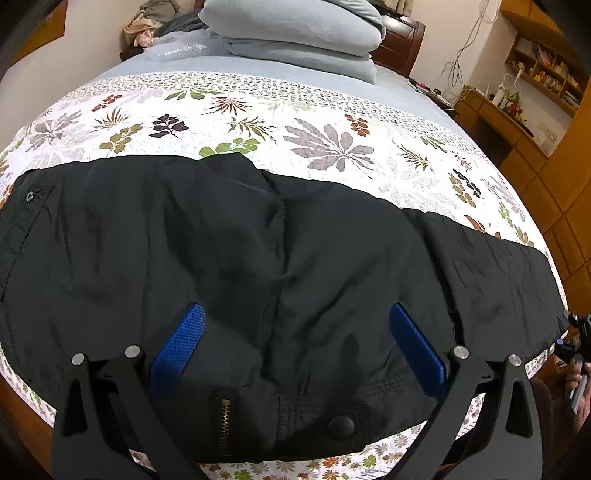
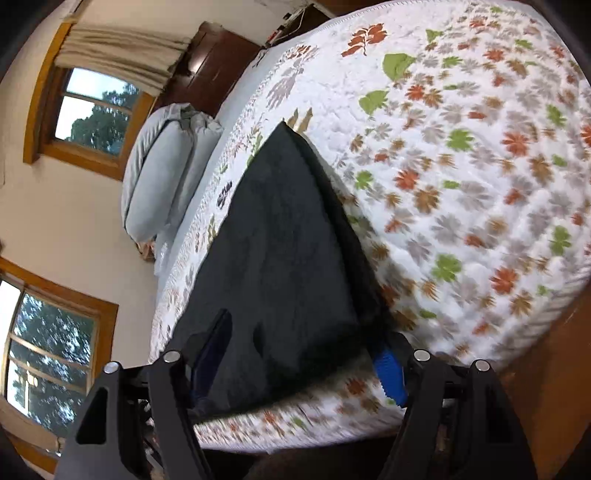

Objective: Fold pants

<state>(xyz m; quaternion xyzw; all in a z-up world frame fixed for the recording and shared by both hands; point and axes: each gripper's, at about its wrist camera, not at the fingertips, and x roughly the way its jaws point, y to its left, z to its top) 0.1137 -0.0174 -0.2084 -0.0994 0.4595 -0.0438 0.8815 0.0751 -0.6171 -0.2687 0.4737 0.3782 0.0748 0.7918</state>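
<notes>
The black pants (image 1: 258,258) lay spread across the floral quilt (image 1: 332,122) just ahead of the left tool (image 1: 295,332), its blue fingers wide apart above the waistband, while the right tool (image 2: 306,354) straddled a leg end unclosed; each wanted a full, even bite before lifting.

The bed (image 1: 406,99) carries a white quilt (image 1: 258,122) with a leaf print, which covers its near part. Black pants (image 1: 258,251) lie flat on the quilt, across the bed, directly under and ahead of the left claw. Beyond the quilt, far ahead of this claw, a grey sheet (image 1: 399,92) shows. Two folded grey blankets (image 1: 295,37) are stacked on it, with crumpled clothes (image 1: 147,26) to their left.
</notes>
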